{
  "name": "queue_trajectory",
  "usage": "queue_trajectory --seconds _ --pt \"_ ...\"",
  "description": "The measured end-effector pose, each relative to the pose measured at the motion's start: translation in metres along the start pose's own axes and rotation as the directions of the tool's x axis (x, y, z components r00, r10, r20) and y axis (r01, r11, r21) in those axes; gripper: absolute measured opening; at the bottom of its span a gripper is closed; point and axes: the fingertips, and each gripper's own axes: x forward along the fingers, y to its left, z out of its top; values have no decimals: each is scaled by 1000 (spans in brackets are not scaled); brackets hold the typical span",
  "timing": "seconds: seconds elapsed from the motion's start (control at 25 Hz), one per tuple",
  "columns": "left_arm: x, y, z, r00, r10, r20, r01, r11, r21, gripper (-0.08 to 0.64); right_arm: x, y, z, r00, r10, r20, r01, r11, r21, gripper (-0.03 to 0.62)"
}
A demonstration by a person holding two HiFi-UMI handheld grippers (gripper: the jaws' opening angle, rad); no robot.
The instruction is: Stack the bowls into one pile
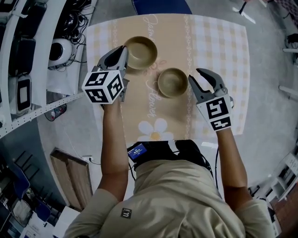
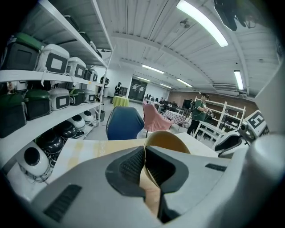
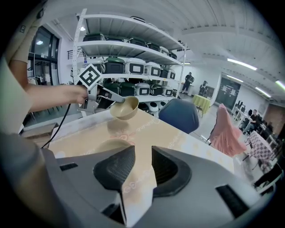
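Two tan bowls are in the head view. My left gripper [image 1: 124, 57] is shut on the near rim of the larger bowl [image 1: 141, 52] at the table's far left. In the left gripper view that bowl [image 2: 165, 141] shows edge-on between the jaws of the left gripper [image 2: 144, 168]. From the right gripper view the same bowl [image 3: 125, 108] hangs clear above the cloth. The smaller bowl [image 1: 172, 82] rests on the table, and it [image 3: 108, 144] is partly hidden behind one jaw. My right gripper [image 1: 194, 75] stands open just right of it, with only cloth between the jaws of the right gripper [image 3: 139, 171].
A beige checked cloth covers the table [image 1: 216, 42]. A blue chair [image 1: 160, 5] stands at the far edge. Shelves with rice cookers [image 1: 59, 51] run along the left. A pink-draped chair [image 2: 156, 119] and people stand far off in the room.
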Motion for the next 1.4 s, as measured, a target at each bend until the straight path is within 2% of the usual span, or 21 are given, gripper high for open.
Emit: queue_trajectory --seconds 0.28,0.52,0.72,1.0,1.4 --pt "-12 -39 3 999 -52 -15 53 998 37 20 -23 -5 -7 1000 -22 13 22 1000 14 120" --pt "-16 -93 -5 993 -100 -59 103 993 54 20 -65 -17 -20 999 -50 16 49 998 33 120" --pt "-6 -96 -33 988 -116 -106 124 989 76 20 -54 -12 -33 999 -53 9 53 997 48 120" --pt "1 -119 -62 977 -128 -172 146 985 94 20 -66 -12 -51 998 -58 3 57 996 66 120" --pt "8 -135 -90 964 -125 -234 157 980 124 20 -78 -12 -74 998 -65 -10 66 994 92 120"
